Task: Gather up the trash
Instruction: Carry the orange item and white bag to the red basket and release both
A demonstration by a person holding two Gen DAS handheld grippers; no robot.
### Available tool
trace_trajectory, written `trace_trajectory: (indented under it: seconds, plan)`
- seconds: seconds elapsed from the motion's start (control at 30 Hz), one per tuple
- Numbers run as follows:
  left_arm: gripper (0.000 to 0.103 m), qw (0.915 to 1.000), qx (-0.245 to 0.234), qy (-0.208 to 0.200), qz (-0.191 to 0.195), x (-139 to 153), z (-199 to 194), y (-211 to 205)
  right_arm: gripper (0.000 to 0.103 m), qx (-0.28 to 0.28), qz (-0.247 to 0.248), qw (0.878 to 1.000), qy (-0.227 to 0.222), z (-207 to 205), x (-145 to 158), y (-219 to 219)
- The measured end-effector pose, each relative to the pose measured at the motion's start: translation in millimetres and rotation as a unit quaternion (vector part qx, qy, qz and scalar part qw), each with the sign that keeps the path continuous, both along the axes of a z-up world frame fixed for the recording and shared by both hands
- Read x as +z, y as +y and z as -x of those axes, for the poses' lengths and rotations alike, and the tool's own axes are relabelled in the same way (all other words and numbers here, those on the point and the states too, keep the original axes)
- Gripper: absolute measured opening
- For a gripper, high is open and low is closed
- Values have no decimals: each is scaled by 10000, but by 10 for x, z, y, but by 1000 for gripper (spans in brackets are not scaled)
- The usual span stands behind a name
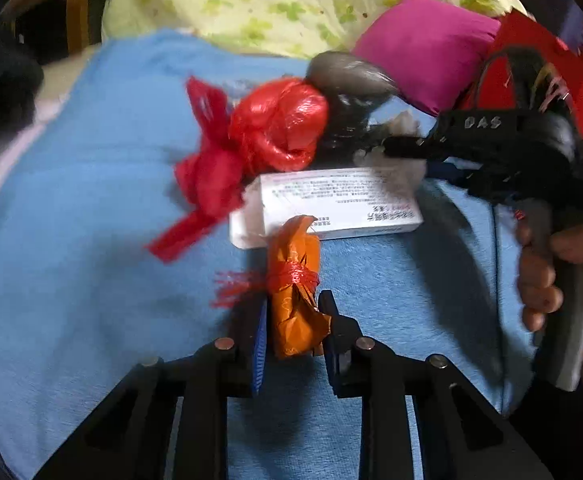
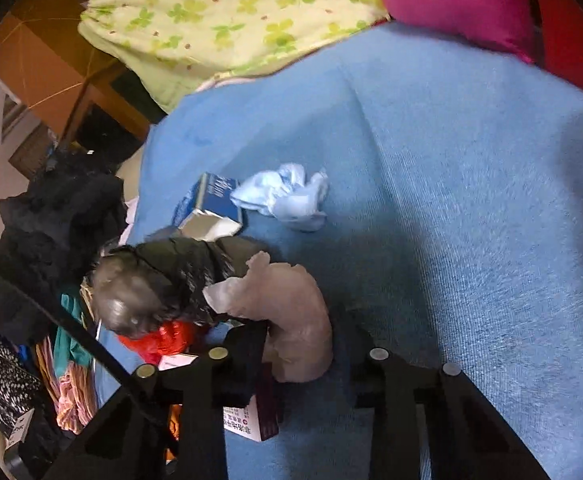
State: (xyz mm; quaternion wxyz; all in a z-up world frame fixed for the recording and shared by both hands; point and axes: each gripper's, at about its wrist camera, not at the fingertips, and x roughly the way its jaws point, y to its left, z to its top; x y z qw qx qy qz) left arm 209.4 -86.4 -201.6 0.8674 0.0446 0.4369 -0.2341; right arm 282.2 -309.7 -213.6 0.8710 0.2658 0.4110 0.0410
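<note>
- A blue blanket (image 1: 91,208) covers the surface, and all the trash lies on it.
- Left wrist view, far left of the pile: a knotted red plastic bag (image 1: 267,128), its loose tails trailing down to the left.
- Just right of it stands a dark grey plastic bag (image 1: 347,76), touching the red one.
- Below both lies a white printed box (image 1: 331,204), flat on the blanket.
- The left gripper (image 1: 295,320) has its jaws drawn narrow around an orange wrapper bundle (image 1: 295,296) tied with red string; the pads press its lower end. The bundle's top overlaps the box's front edge.
- At the right, the right gripper (image 1: 375,152), held by a hand (image 1: 539,280), reaches into the pile.
- Right wrist view: its jaws are closed on a pale crumpled bag (image 2: 295,320) beside the dark grey bag.
- Further back lie a blue carton (image 2: 211,204) and a crumpled white tissue (image 2: 287,196), touching each other.
</note>
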Motion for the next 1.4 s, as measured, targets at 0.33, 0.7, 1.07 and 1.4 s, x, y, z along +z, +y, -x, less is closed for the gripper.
trace_trajectory:
  seconds: [0.33,0.7,1.07,1.4]
  plan:
    - [25,9945,255,-827,-588,319,361,-188,32,102,579,9909,-1209,502,622,-16]
    - [25,9833,244,-1488,-1020,842,550,-497,32,-106,550,9846,-1655,875,932,-319]
    - [25,9761,-26,-1823,-1183,1098,672,-868,32,-272,577,9762,-2072,1216,1152,-604]
    - [25,9696,-301,-2049,-1303,1258,766,-1219,32,-522,524,9684,-2383,1504,1284,-887]
